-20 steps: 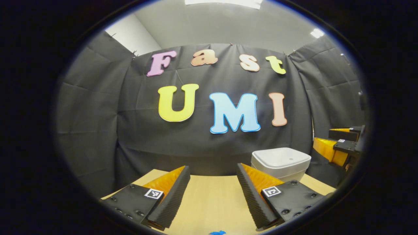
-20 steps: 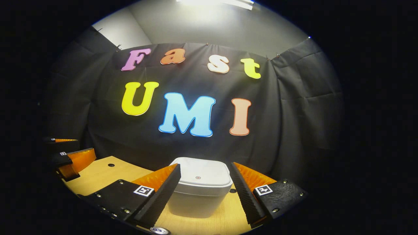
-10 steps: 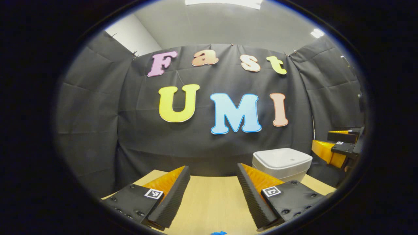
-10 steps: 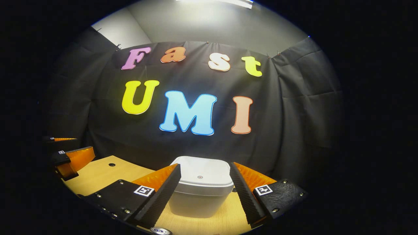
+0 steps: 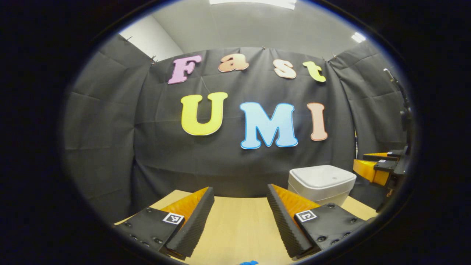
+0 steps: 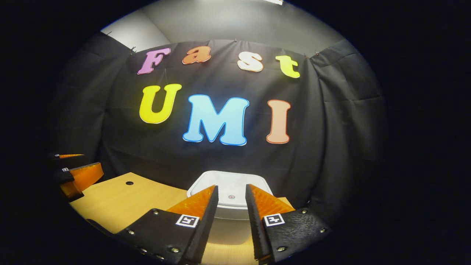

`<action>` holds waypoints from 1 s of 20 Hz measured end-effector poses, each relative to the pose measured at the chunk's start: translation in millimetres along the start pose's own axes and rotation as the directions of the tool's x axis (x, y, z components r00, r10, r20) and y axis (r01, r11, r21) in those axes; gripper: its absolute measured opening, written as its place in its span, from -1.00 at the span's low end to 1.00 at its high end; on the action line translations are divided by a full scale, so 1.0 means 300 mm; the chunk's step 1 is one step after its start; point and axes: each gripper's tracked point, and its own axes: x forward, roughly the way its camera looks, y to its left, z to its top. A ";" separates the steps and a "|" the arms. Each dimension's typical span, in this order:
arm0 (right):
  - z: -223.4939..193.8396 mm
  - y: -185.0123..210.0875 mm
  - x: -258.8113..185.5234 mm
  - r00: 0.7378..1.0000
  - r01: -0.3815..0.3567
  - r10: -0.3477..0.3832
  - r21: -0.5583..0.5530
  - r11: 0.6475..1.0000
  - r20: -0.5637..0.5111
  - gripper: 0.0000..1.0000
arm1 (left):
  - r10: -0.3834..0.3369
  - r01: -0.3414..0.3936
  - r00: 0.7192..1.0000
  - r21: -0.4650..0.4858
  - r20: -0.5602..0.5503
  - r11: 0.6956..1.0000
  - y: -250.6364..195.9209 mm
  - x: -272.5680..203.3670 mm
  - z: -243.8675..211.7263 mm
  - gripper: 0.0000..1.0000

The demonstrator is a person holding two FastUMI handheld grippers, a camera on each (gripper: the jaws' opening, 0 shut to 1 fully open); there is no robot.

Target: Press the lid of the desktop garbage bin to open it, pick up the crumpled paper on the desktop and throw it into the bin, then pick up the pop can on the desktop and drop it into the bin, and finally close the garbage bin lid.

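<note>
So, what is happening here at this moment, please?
A person holds a gripper in each hand over a wooden table. The right gripper points at the white garbage bin, its fingers narrowed with a gap left and nothing between them, apparently about to press the lid, which is closed. The left gripper hangs open over bare table, to the left of the bin. Nothing has been thrown away yet, as far as I can see.

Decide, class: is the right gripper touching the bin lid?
Apart. The left gripper view shows the right gripper beside the closed bin lid, with dark cloth between them.
</note>
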 end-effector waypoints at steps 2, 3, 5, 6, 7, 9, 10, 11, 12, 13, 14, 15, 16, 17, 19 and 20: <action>-0.021 0.010 0.009 1.000 -0.002 0.002 0.008 1.000 -0.024 -0.09 | 0.001 -0.001 1.000 0.000 -0.007 1.000 0.000 0.011 -0.015 0.89; -0.028 -0.016 0.006 1.000 0.021 -0.020 0.024 1.000 -0.020 -0.31 | 0.002 -0.002 1.000 0.000 -0.009 1.000 0.003 0.015 -0.018 0.89; -0.032 -0.002 0.061 1.000 0.003 -0.002 0.044 0.999 -0.025 -0.78 | 0.007 -0.007 1.000 0.000 -0.009 1.000 0.008 0.024 -0.017 0.89; -0.046 -0.025 0.047 0.999 0.025 -0.024 0.051 0.998 -0.027 -0.98 | 0.008 -0.008 1.000 0.001 -0.011 1.000 0.008 0.028 -0.020 0.89; -0.033 -0.018 0.072 1.000 0.018 -0.017 0.055 0.998 -0.024 -0.97 | 0.009 -0.009 1.000 0.002 -0.013 1.000 0.011 0.034 -0.024 0.89; -0.038 -0.028 0.098 0.999 0.020 -0.018 0.052 0.998 -0.039 -0.96 | 0.013 -0.013 1.000 0.005 -0.015 1.000 0.013 0.043 -0.022 1.00; -0.059 -0.023 0.098 0.999 0.018 -0.015 0.053 0.998 -0.050 -0.96 | 0.012 -0.012 1.000 0.007 -0.016 1.000 0.014 0.047 -0.024 1.00; -0.071 -0.021 0.109 0.998 0.012 -0.008 0.058 0.998 -0.062 -0.96 | 0.013 -0.013 1.000 0.008 -0.017 1.000 0.012 0.053 -0.028 1.00; -0.082 -0.024 0.127 0.997 0.007 -0.002 0.064 0.998 -0.074 -0.96 | 0.013 -0.013 1.000 0.011 -0.018 1.000 0.009 0.055 -0.029 1.00; -0.092 -0.023 0.148 0.996 0.000 0.006 0.068 0.998 -0.085 -0.96 | 0.014 -0.014 1.000 0.013 -0.017 1.000 0.011 0.058 -0.026 1.00; -0.103 -0.022 0.170 0.995 -0.003 0.009 0.071 0.997 -0.094 -0.96 | 0.015 -0.015 1.000 0.015 -0.017 1.000 0.011 0.061 -0.025 1.00; -0.108 -0.018 0.191 0.995 -0.009 0.016 0.074 0.997 -0.102 -0.96 | 0.015 -0.015 1.000 0.018 -0.017 1.000 0.012 0.063 -0.023 1.00; -0.111 -0.013 0.207 0.994 -0.017 0.026 0.078 0.997 -0.108 -0.96 | 0.015 -0.015 1.000 0.020 -0.018 1.000 0.010 0.064 -0.025 1.00; -0.115 -0.013 0.225 0.993 -0.025 0.034 0.082 0.996 -0.113 -0.96 | 0.016 -0.016 1.000 0.022 -0.019 1.000 0.012 0.065 -0.025 1.00; -0.122 -0.006 0.244 0.991 -0.040 0.051 0.092 0.995 -0.122 -0.96 | 0.018 -0.018 1.000 0.024 -0.018 1.000 0.013 0.066 -0.028 0.89; -0.132 -0.005 0.238 0.990 -0.045 0.057 0.094 0.995 -0.126 -0.96 | 0.020 -0.020 1.000 0.026 -0.018 0.999 0.011 0.066 -0.024 0.89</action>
